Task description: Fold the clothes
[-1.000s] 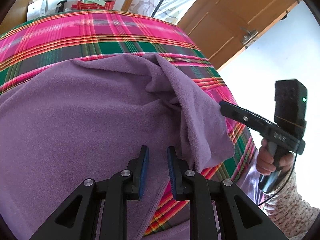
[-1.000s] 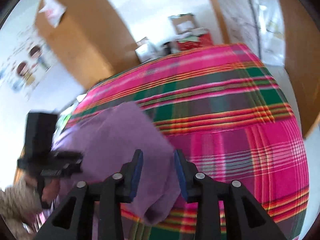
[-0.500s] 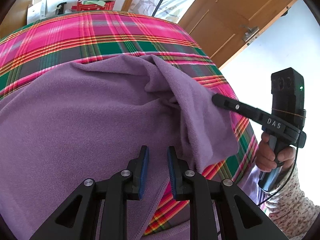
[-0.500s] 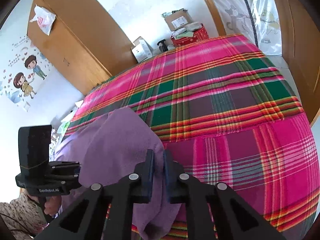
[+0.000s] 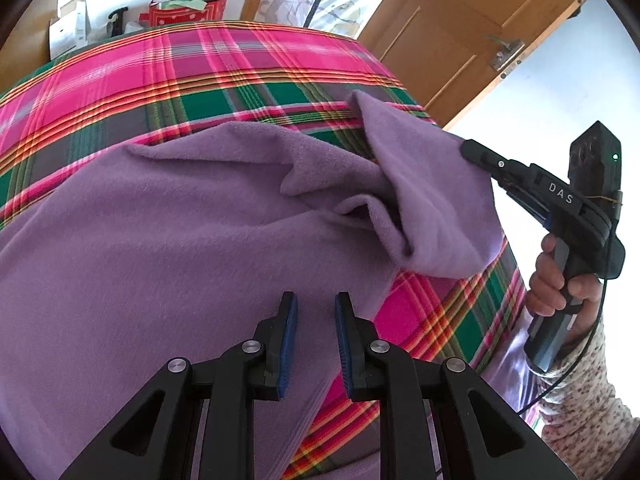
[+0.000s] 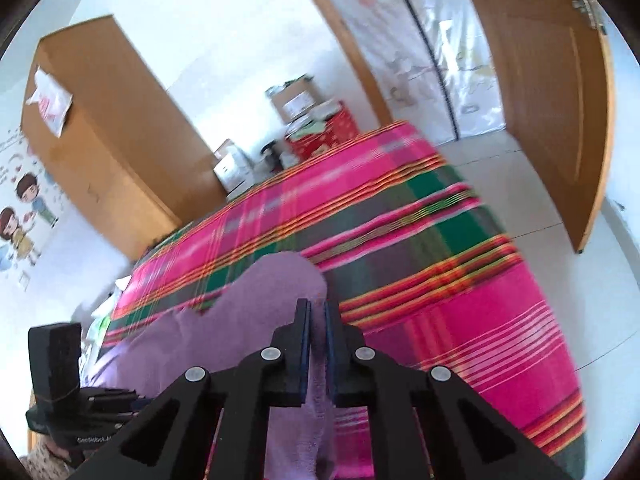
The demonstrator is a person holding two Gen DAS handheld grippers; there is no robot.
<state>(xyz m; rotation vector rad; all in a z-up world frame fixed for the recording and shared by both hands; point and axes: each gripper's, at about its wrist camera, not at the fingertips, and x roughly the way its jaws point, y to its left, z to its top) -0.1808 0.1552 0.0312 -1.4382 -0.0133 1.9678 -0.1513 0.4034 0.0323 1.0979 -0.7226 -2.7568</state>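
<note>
Right tongs [image 5: 466,150] (marked "DAS") pinch purple garment [image 5: 180,240].

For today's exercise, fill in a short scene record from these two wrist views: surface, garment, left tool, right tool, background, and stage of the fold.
surface: bed with pink and green plaid cover
garment: purple fleece garment, spread over the near part of the cover, one edge lifted
left tool: pads apart, above the fleece, nothing pinched
right tool: closing, fleece between its pads; in the left view its tip meets the raised fold
background: wooden door, wardrobe, boxes beyond the bed
stage: no fold laid yet
</note>
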